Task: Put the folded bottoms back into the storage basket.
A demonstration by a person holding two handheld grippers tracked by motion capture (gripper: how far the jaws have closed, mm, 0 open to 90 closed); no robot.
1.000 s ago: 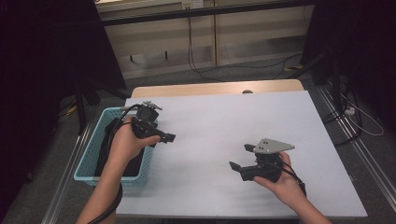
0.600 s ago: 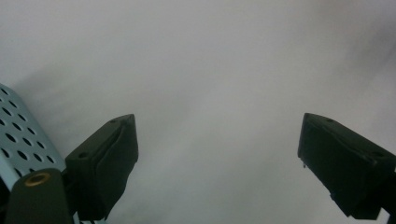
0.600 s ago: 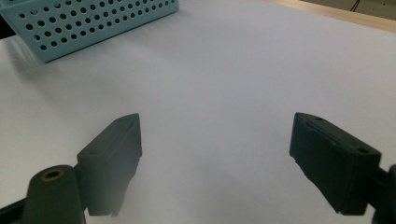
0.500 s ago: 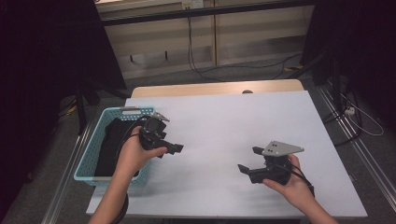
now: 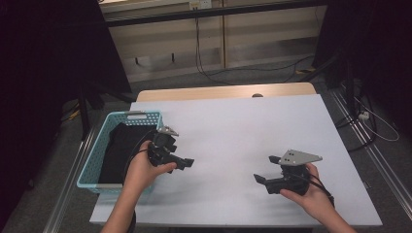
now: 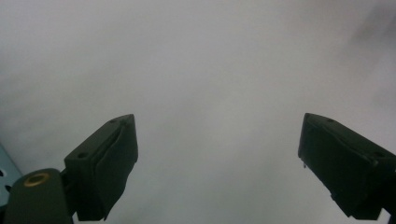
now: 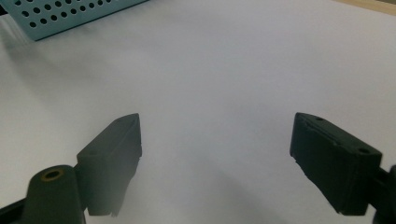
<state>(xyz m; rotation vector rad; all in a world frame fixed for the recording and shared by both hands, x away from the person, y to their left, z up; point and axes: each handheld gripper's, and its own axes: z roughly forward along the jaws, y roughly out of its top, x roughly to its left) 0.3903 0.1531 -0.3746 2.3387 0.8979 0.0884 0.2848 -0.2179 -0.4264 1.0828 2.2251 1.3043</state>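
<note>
A light blue perforated basket (image 5: 93,160) stands at the table's left edge with a black cloth (image 5: 119,148) lying in it. My left gripper (image 5: 182,159) hovers low over the white table (image 5: 233,121) just right of the basket, pointing right. In the left gripper view it (image 6: 218,121) is open, with bare table between the jaws. My right gripper (image 5: 266,170) is near the front right, pointing left toward the other one. In the right gripper view it (image 7: 217,119) is open and holds nothing, with the basket's wall (image 7: 70,14) far ahead.
The white table top runs from the basket to the right edge. A wooden strip (image 5: 223,91) borders its far side. Cables lie on the floor (image 5: 272,73) beyond, and metal rails (image 5: 374,155) run along the right.
My left hand has come down and forward from above the basket to the table beside it. My right hand has drifted slightly right and nearer. Both grippers have stayed open.
</note>
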